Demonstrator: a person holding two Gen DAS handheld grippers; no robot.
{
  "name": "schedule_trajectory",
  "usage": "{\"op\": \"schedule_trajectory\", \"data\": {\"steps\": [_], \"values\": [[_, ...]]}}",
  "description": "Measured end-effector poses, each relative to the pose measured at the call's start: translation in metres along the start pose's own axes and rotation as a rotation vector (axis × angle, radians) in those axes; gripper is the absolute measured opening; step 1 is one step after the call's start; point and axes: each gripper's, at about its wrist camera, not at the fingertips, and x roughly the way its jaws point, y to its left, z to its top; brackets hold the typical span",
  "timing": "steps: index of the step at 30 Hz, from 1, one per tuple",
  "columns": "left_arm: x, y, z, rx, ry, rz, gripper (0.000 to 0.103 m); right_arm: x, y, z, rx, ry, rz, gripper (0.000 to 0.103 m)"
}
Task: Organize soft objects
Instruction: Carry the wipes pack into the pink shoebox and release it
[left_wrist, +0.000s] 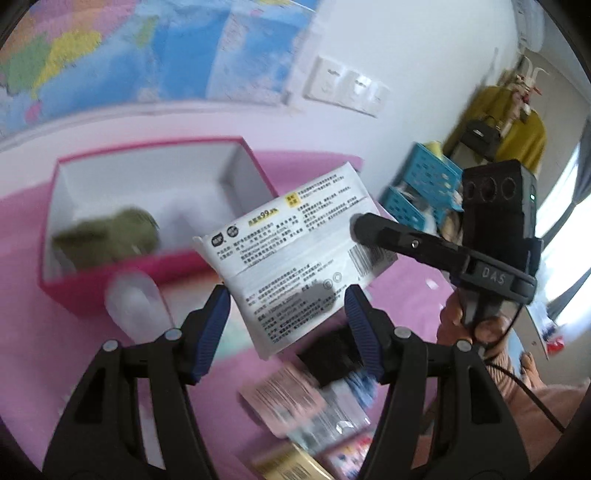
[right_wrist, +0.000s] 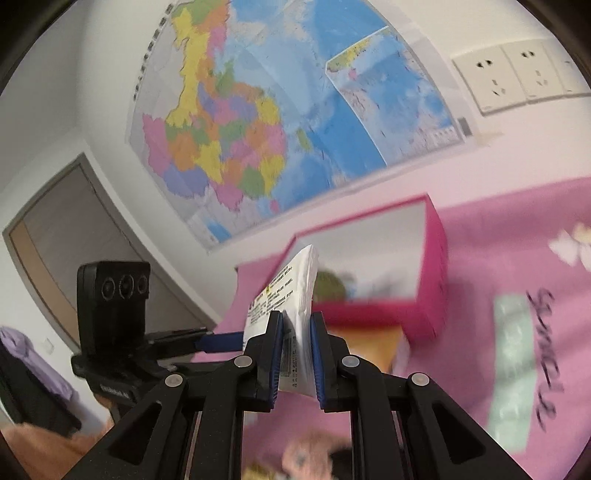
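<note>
A white wipes pack (left_wrist: 295, 251) with black print hangs in the air in front of an open pink box (left_wrist: 147, 267). My left gripper (left_wrist: 286, 293) is shut on its lower part, a blue pad pressing on each side edge. My right gripper (left_wrist: 364, 227) comes in from the right and clamps the pack's far edge. In the right wrist view the right gripper (right_wrist: 297, 319) is shut on the pack (right_wrist: 295, 288), which stands edge-on. The left gripper's blue finger (right_wrist: 221, 341) touches the pack from the left. A green soft object (left_wrist: 110, 240) lies inside the white-lined box (right_wrist: 432, 277).
A pink cloth (right_wrist: 480, 369) covers the surface. Several small packets (left_wrist: 280, 398) and a black item (left_wrist: 332, 354) lie below the pack, and a translucent white object (left_wrist: 133, 306) sits before the box. Blue baskets (left_wrist: 424, 184) stand right. A map (right_wrist: 258, 129) and sockets (left_wrist: 347, 88) are on the wall.
</note>
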Motion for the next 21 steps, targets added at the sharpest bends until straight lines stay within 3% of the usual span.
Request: {"op": "schedule_trajectory", "data": {"steps": [7, 15, 18, 21], "values": [[0.033, 0.04, 0.045, -0.032, 0.044, 0.056, 0.066, 0.045, -0.018, 0.035, 0.018, -0.008, -0.015, 0.014], [0.073, 0.065, 0.064, -0.052, 0.121, 0.102, 0.066, 0.083, -0.047, 0.045, 0.079, 0.012, -0.053, 0.014], [0.088, 0.07, 0.065, -0.048, 0.15, 0.135, 0.065, 0.094, -0.058, 0.043, 0.093, 0.055, -0.092, 0.018], [0.091, 0.07, 0.064, -0.045, 0.155, 0.175, 0.065, 0.101, -0.059, 0.039, 0.07, 0.092, -0.192, 0.026]]}}
